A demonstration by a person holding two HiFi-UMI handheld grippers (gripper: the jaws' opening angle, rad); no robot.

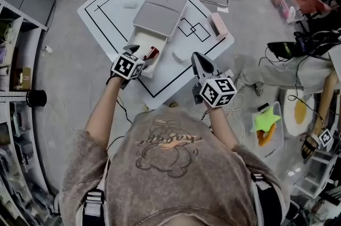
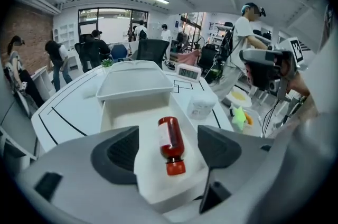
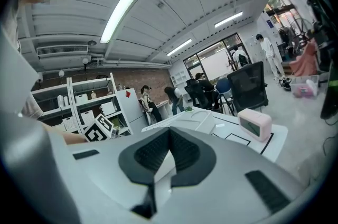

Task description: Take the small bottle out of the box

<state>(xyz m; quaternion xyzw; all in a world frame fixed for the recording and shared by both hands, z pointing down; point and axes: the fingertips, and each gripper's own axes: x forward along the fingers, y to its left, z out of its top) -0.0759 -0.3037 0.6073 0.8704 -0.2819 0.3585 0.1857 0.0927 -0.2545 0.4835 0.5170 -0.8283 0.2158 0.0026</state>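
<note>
One small bottle (image 2: 171, 143), red, with a red cap and pale label, lies on its side at the near end of the white box (image 2: 112, 112), cap toward the person.
Box: near half uncovered; lid (image 1: 160, 11) rests over the far half. It stands on a white table (image 1: 106, 11) marked with black lines.
Left gripper (image 2: 167, 149): jaws spread wide, poised over the box with one jaw to each side of the bottle, pads clear of it.
Right gripper (image 1: 200, 62): jaws together, nothing between them, held by the table's front edge, well apart from the box.
Pink clock (image 1: 218, 25): far right of the table.
Step, as judged: approach for the grasp; the bottle is not yet taken.
Next move calls for: lowering the left jaws inside the box walls, closing across the bottle's body, lifting straight up. The round body may roll.
</note>
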